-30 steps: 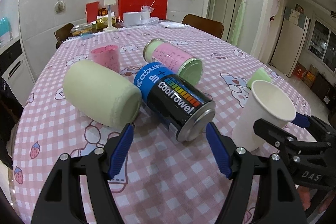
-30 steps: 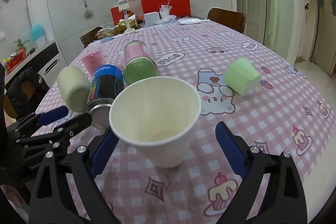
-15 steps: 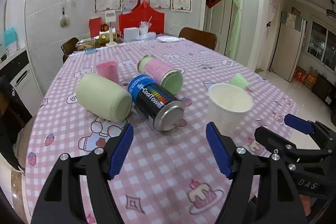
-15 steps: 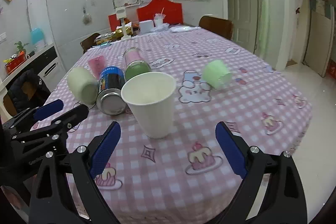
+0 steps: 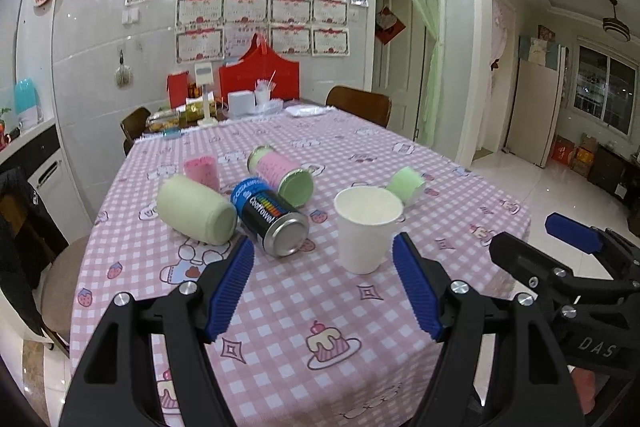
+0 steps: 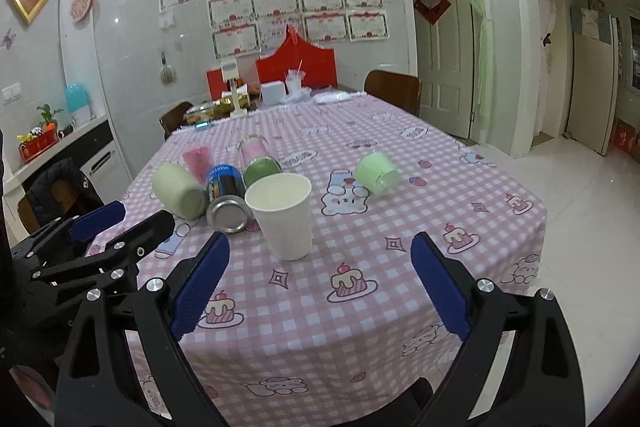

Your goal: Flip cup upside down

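- Left gripper (image 5: 323,287) spread wide above the near table edge, nothing between its blue pads.
- Right gripper (image 6: 318,285) likewise spread wide and empty, beside the left one.
- White paper cup (image 6: 282,215) upright, mouth up, on the pink checked tablecloth (image 6: 384,259), apart from both grippers.
- Just left of the cup: black-and-blue can (image 5: 270,221) and pale green cylinder (image 5: 196,209), both on their sides.
- Farther back: pink-labelled jar (image 5: 280,173) lying down, pink cup (image 5: 202,171) standing.
- Right of those: small green cup (image 6: 376,173) tipped over.

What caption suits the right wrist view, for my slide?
Open right claw faces an upright white paper cup on the checked tablecloth.
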Tool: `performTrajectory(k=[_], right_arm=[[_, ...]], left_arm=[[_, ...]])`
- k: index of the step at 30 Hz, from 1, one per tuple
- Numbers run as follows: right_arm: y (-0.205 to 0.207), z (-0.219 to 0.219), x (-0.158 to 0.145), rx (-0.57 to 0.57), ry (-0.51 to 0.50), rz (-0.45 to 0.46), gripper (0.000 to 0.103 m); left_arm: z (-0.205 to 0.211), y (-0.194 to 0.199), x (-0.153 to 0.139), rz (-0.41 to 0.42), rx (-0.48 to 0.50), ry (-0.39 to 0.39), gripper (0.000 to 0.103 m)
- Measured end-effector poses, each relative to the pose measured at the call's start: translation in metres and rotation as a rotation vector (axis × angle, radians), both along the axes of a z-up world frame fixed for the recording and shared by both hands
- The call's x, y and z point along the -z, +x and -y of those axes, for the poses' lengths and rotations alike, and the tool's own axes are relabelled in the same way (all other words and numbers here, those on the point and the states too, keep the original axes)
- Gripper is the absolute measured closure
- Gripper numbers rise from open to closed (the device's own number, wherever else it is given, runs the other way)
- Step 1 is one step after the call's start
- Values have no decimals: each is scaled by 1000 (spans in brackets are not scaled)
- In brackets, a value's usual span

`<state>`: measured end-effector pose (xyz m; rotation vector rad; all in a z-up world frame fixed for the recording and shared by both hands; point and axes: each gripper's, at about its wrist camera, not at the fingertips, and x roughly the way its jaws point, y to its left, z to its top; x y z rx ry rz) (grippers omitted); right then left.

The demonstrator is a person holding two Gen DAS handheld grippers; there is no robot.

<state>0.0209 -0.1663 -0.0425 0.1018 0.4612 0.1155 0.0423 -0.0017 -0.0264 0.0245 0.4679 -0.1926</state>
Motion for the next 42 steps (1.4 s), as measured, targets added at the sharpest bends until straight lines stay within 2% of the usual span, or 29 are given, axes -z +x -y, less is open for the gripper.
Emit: performTrajectory(k=[16,26,42], right_arm=[[-47,12,-26,-12,44,115,11],[-55,13,-27,-19,53,128,11],[-54,11,-25,-12,63,108,11]], left_arm=[[15,-50,-34,108,-28,15,31],[15,-63,-40,132,-47,12,31],[15,-63,-36,119,-51,13,31]])
